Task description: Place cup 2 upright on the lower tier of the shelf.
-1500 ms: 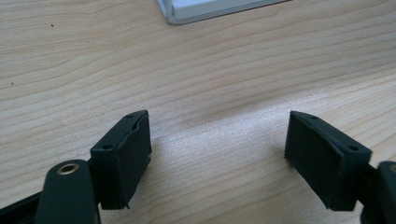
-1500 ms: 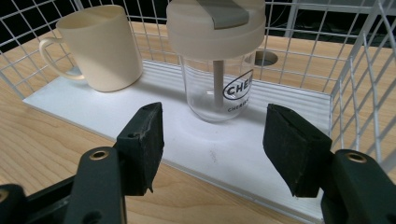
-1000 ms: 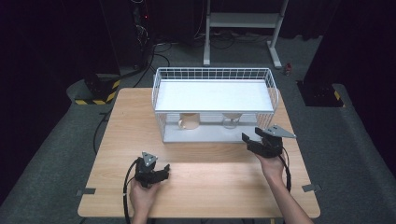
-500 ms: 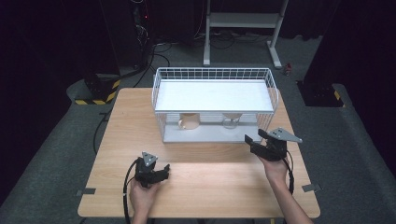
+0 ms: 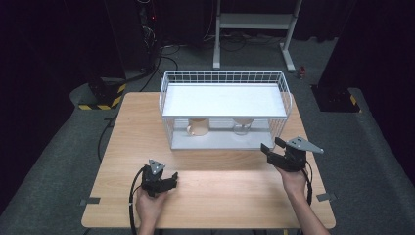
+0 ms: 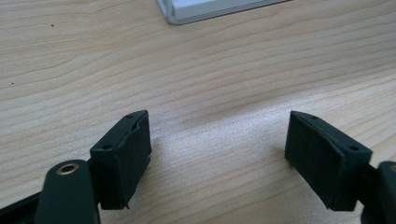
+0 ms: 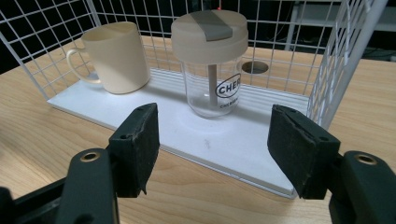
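Facing clear tumbler — tongs agape

One mug, one lidded tumbler, one wire rack, two tongs.

The right gripper has drawn back slightly from the wire rack toward the table's near edge, it seems; its jaws now stand open facing the clear tumbler.

Both grippers matte black. Left gripper: grey three-cornered plate on top, black cable looping back by the forearm. Right gripper: same grey plate w/ small holes, black cable. Jaws blocky, flat pads, small screw holes; brass-coloured eyelet on each arm. Forearms bare.
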{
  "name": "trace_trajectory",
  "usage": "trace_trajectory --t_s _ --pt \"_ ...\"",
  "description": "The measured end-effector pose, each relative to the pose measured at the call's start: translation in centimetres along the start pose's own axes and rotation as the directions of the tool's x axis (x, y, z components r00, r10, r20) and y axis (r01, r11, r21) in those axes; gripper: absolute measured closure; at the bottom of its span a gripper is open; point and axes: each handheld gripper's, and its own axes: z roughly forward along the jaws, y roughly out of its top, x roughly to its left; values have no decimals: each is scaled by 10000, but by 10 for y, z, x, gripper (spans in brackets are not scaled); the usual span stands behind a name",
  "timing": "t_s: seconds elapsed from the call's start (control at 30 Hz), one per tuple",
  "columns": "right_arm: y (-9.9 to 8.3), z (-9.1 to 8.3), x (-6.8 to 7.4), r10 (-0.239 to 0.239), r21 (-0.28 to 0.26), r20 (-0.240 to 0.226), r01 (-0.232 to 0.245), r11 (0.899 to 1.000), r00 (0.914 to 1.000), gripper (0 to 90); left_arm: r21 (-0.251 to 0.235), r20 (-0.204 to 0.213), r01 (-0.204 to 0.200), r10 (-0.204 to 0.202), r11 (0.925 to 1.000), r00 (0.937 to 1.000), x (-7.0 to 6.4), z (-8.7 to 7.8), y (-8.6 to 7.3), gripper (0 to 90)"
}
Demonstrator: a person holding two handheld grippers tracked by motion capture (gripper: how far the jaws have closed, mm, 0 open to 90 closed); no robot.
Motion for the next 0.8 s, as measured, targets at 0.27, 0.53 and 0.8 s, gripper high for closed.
trace_trajectory --t_s 0.27,0.53,0.8 --pt "-2 -9 -5 75 -72 4 -75 9999 10000 331 -34 -7 34 -34 10000 10000 0 0 0 226" --pt "-6 -19 -10 133 -135 110 -132 9998 9999 331 -39 -8 40 -40 10000 10000 0 0 0 227" --pt "-10 -27 -13 168 -165 165 -165 9997 9997 330 -37 -2 37 -37 10000 10000 0 0 0 226"
